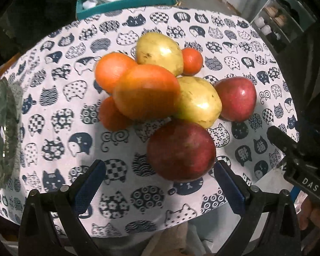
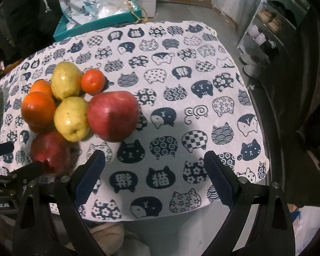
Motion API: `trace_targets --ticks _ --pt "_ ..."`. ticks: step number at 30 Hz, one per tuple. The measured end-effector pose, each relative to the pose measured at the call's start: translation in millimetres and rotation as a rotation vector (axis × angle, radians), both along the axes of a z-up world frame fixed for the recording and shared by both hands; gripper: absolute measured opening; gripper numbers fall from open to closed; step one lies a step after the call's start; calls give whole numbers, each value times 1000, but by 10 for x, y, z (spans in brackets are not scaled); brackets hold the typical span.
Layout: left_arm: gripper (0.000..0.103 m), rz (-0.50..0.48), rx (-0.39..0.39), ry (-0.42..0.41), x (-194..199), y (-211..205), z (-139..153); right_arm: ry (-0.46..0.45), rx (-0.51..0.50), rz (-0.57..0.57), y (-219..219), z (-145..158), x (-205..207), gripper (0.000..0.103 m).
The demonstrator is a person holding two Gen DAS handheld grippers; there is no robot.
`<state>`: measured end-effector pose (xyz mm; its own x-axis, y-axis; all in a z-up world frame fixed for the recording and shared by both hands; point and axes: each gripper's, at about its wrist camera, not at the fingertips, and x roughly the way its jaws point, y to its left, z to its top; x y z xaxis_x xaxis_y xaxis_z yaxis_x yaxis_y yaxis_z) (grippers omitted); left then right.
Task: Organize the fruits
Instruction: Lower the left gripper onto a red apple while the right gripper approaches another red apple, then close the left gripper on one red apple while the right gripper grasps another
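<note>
Fruit lies piled on a cat-print tablecloth (image 1: 53, 115). In the left wrist view, a big red apple (image 1: 181, 149) sits just ahead of my open left gripper (image 1: 160, 183), near its right finger and not touched. Behind it are a second red apple (image 1: 236, 98), two yellow-green fruits (image 1: 200, 102) (image 1: 160, 51) and several oranges (image 1: 145, 91). In the right wrist view, my right gripper (image 2: 155, 177) stands open over bare cloth. The pile is to its left, with a red apple (image 2: 113, 116) nearest.
A glass dish (image 1: 2, 132) stands at the table's left edge. A teal box (image 2: 100, 23) with plastic bags sits behind the table. A shoe shelf (image 2: 264, 27) stands at the right on the floor. The left gripper's fingers (image 2: 2, 149) show at the left.
</note>
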<state>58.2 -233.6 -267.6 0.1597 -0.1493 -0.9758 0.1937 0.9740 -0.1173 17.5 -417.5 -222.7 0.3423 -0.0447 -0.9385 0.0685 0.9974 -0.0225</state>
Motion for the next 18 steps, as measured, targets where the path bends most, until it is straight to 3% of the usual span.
trace_targets --ticks 7,8,10,12,18 --pt "102 -20 26 19 87 -197 -168 6 33 -20 -133 -72 4 93" --pt "101 -22 26 22 97 -215 -190 5 39 -20 -139 -77 10 93" --pt "87 -23 26 37 115 -247 -254 1 52 -16 -144 -81 29 93" --pt "80 -32 4 62 122 -262 -324 -4 68 -6 -135 -85 66 93" --pt "79 -30 -25 58 114 -222 -368 -2 122 35 -27 -148 234 93"
